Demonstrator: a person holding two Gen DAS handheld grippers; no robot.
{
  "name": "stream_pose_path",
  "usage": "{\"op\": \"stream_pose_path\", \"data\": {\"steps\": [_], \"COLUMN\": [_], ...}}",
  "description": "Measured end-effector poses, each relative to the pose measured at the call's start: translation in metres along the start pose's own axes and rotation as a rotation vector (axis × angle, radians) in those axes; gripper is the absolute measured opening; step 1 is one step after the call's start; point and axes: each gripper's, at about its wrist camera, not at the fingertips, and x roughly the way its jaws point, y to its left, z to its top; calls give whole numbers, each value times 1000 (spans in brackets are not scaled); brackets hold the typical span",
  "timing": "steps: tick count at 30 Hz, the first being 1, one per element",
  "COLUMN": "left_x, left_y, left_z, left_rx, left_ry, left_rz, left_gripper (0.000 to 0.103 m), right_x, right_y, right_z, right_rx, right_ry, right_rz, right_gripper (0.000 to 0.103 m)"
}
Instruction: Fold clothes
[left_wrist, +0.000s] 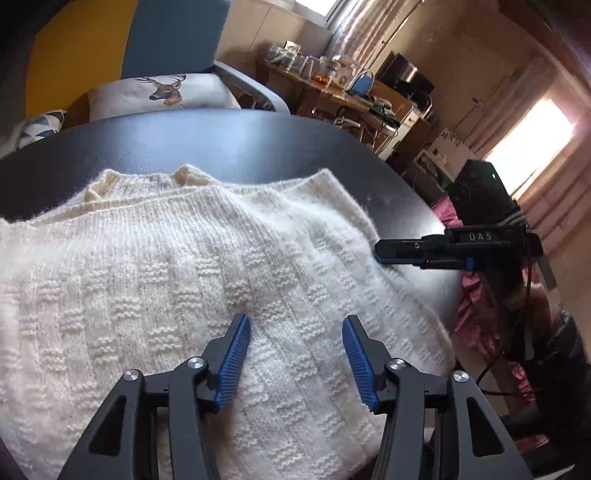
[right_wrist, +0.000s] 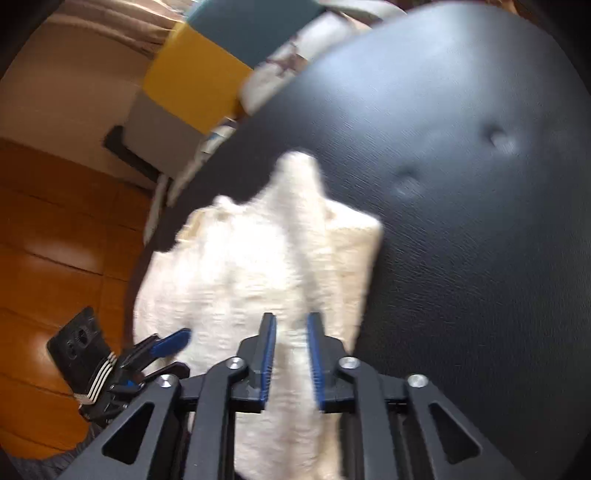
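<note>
A cream knitted sweater (left_wrist: 177, 280) lies partly folded on a round black padded surface (left_wrist: 229, 140). My left gripper (left_wrist: 295, 328) hovers over the sweater's middle, open, with nothing between its blue pads. My right gripper (left_wrist: 382, 254) is seen side-on at the sweater's right edge, just above the black surface. In the blurred right wrist view the right gripper (right_wrist: 291, 326) points down at the sweater (right_wrist: 258, 251). Its jaws stand a narrow gap apart and no fabric is pinched between them. The left gripper (right_wrist: 177, 352) shows at the sweater's lower left edge.
A deer-print cushion (left_wrist: 162, 90) lies on a blue chair behind the black surface. Beyond it to the right is a cluttered desk (left_wrist: 332, 85). Pink cloth (left_wrist: 476, 306) lies below the right rim. Orange wooden floor (right_wrist: 55, 240) borders the black surface (right_wrist: 480, 221) on the left.
</note>
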Motion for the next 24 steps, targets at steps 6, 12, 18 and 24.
{"op": "stream_pose_path", "data": {"steps": [6, 12, 18, 24], "left_x": [-83, -197, -214, -174], "left_y": [51, 148, 186, 193], "left_z": [-22, -77, -106, -102], "left_rx": [-144, -272, -237, -224], "left_ry": [-143, -287, -238, -150], "left_rz": [57, 211, 75, -50], "left_gripper": [53, 56, 56, 56], "right_x": [28, 83, 116, 123], "right_y": [77, 125, 160, 164], "right_z": [-10, -33, -47, -48], "right_rx": [-115, -191, -274, -297], "right_ry": [-10, 84, 145, 157], "right_rz": [121, 137, 85, -8], "right_gripper": [27, 27, 27, 27]}}
